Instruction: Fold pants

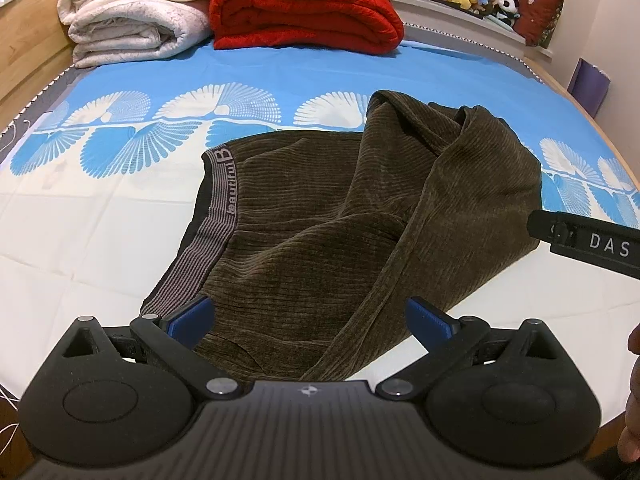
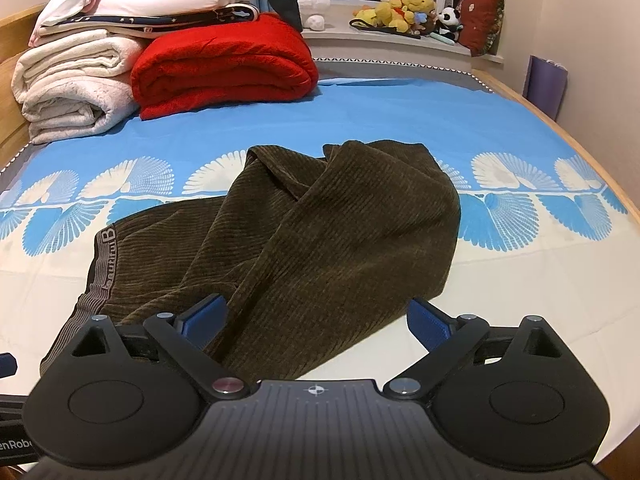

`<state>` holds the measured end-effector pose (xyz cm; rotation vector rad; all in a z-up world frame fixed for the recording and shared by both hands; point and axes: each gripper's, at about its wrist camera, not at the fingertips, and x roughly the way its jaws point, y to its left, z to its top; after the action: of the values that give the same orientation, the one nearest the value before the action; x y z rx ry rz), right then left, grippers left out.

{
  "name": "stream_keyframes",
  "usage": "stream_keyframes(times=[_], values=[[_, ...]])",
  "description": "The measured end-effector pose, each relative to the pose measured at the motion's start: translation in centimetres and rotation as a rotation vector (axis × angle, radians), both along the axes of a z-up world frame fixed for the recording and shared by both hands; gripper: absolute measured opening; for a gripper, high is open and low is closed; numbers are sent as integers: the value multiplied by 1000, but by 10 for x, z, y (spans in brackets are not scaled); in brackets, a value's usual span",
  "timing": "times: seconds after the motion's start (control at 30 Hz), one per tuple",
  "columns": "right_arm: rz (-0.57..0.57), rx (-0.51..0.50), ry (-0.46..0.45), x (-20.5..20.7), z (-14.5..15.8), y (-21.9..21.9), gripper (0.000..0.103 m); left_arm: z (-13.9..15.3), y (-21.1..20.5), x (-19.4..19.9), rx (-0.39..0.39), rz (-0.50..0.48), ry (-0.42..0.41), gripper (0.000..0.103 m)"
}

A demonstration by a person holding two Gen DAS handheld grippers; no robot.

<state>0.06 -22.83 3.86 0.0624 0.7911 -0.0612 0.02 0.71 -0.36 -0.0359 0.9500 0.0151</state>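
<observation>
A bed sheet in blue and white with a fan print is spread over a wooden-framed bed. Folded blankets, cream and red, are stacked at its far end. Plush toys are lined along a windowsill. Pale walls are noted at the right.

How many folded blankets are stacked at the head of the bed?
2 for sure: a red fleece blanket and, left of it, a cream fleece blanket. Flatter folded linens lie on the cream one; more may be hidden.

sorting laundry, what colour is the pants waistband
Grey with fine dark stripes and pale lettering on the waistband; clearest in left wrist view.
</observation>
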Motion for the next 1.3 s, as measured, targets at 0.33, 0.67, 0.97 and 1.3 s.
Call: stream_keyframes(times=[0.33, 0.67, 0.97, 1.3], values=[[-3, 13, 3, 0, -1, 0, 94, 0, 0, 0, 0, 1, -1, 102], [-2, 28, 3, -1, -1, -2, 82, 0, 1, 0, 0, -1, 0, 102], [2, 26, 9, 0, -1, -1, 82, 1, 3, 0, -2, 0, 3, 102], [5, 20, 12, 0, -2, 1, 82, 0, 4, 0, 0, -1, 6, 102]])
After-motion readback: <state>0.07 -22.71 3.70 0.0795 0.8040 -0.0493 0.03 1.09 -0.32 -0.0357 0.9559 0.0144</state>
